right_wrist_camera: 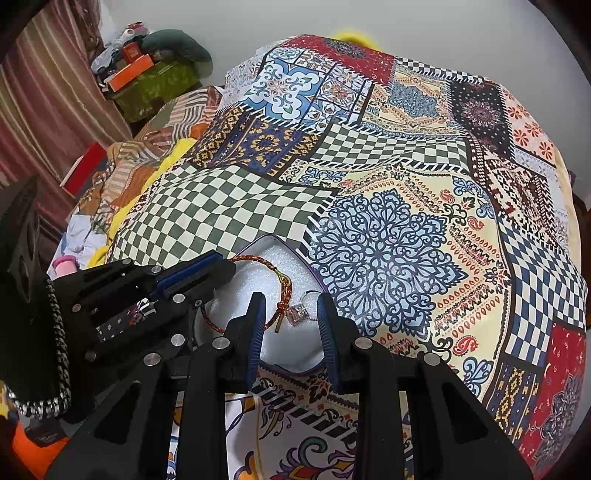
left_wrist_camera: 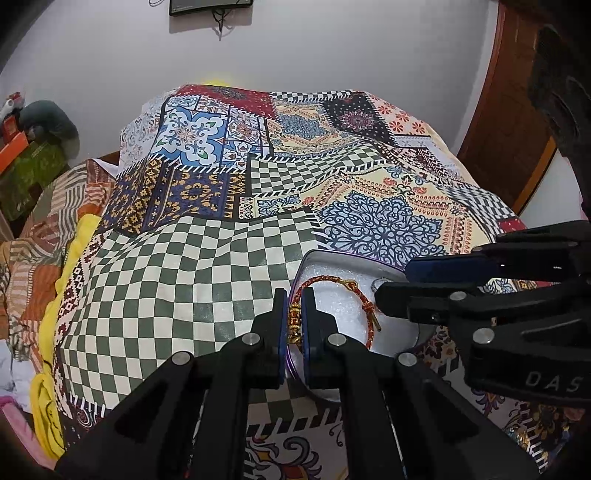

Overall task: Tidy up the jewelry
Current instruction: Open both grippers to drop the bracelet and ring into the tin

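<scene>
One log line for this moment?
left gripper: shut on bracelet | right gripper: open over ring | both in tin

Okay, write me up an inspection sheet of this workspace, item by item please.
Surface: patchwork cloth over a bed.
Job's things: open tin with white lining; red bracelet and silver ring inside.
Clutter: boxes and fabrics far left.
Grippers: left gripper shut on the tin's rim; right gripper open, straddling the ring.
Cables: cords hang under a wall screen.
Surroundings: white wall, wooden door.

Open patterned bedspread [right_wrist_camera: 406, 229] beyond jewelry box [right_wrist_camera: 280, 245]
</scene>
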{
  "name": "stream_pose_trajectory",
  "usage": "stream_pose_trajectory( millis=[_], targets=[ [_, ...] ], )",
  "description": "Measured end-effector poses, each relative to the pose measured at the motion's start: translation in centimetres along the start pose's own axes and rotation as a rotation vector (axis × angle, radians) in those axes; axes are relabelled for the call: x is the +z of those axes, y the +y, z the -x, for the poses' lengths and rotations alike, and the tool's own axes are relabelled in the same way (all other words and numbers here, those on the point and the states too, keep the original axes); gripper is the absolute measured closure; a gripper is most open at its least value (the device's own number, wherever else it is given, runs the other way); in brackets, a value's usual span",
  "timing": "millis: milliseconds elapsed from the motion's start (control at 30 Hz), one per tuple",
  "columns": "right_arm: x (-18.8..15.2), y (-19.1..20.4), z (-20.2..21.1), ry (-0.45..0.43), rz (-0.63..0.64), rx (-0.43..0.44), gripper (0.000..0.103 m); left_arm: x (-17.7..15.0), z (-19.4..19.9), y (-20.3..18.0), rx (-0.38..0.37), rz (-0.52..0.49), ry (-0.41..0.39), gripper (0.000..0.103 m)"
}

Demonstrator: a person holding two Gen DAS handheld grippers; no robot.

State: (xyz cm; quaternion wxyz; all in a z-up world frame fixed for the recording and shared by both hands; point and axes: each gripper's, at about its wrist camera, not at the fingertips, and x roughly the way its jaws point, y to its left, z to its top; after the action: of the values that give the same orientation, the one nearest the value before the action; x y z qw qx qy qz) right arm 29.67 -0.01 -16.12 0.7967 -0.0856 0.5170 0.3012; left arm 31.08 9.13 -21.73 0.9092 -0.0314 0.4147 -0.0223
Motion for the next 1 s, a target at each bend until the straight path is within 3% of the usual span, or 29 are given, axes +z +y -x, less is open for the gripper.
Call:
stream_pose_trajectory(
  millis=[267,467,600,733,1000],
  targets=[
    [-0.5,0.6,1.4,-0.028,0.024,-0.027,0.077,-0.4,1.3,-0.1,0.022,-0.005,0.012,0.094],
    [-1.3,1.0,3.8,-0.079,0.039,-0.083,0.076,-0.7,3.3,0.1,0.035,0.013,-0.004,0.073],
    [-2.1,1.4,5.0,-0.104,0.046,-0.110,0.064,-1.2,5.2,0.0,0.036,0.014,-0.017,0.068],
    [-3.2,1.9,6.1,-0.121,0.061,-0.132,0.062,-1.8,7.0,-0.2,0.038,0.013,-0.025,0.055],
    [-5.1,2.3,7.8,-0.148,0.072,-0.157,0.060,-3.3,10.3,-0.8,0.028,0.019,-0.040,0.052]
  ],
)
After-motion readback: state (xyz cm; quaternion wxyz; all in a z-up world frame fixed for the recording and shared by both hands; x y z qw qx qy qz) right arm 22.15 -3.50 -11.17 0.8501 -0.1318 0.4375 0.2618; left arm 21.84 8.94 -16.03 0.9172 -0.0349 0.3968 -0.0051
